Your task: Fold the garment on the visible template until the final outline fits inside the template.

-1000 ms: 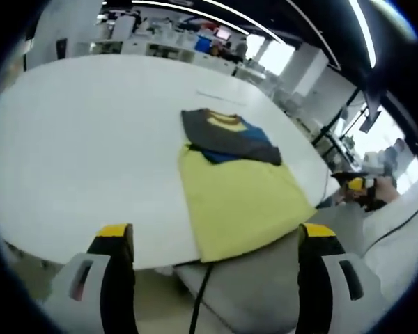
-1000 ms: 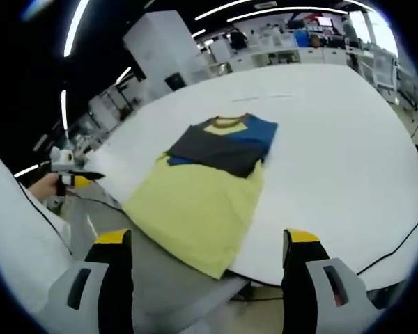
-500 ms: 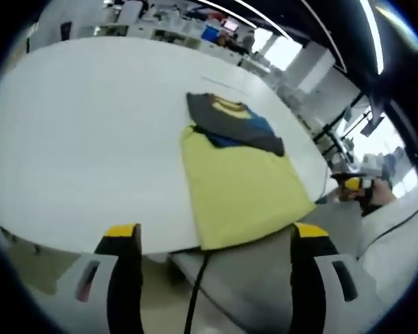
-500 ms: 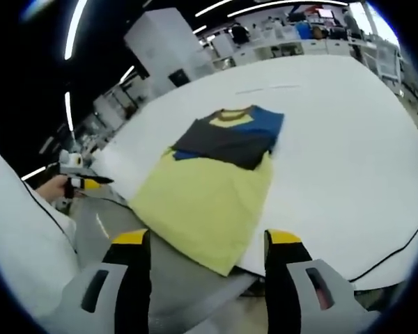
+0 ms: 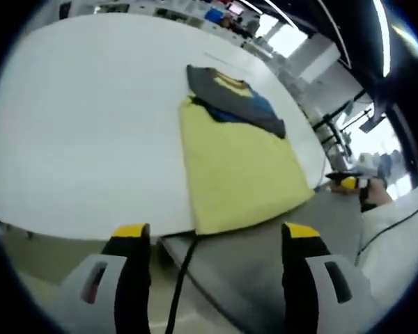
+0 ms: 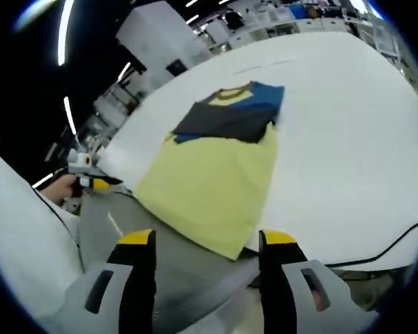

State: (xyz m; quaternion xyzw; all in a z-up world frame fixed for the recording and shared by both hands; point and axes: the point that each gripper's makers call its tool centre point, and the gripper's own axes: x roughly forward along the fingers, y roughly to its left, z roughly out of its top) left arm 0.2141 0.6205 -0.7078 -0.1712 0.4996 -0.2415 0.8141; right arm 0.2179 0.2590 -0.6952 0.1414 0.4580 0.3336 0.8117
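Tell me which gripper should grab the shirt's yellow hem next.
Right, narrowly. The right gripper hangs open with the shirt's hem corner just ahead between its jaws. The left gripper is open too, but the hem sits nearer its left jaw.

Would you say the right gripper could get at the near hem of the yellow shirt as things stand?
Probably yes. The right gripper hangs open just short of the yellow shirt, whose near hem overhangs the white table edge toward it, with nothing between.

White table (image 5: 70,125), yellow, grey and blue garment (image 5: 233,160) lying flat
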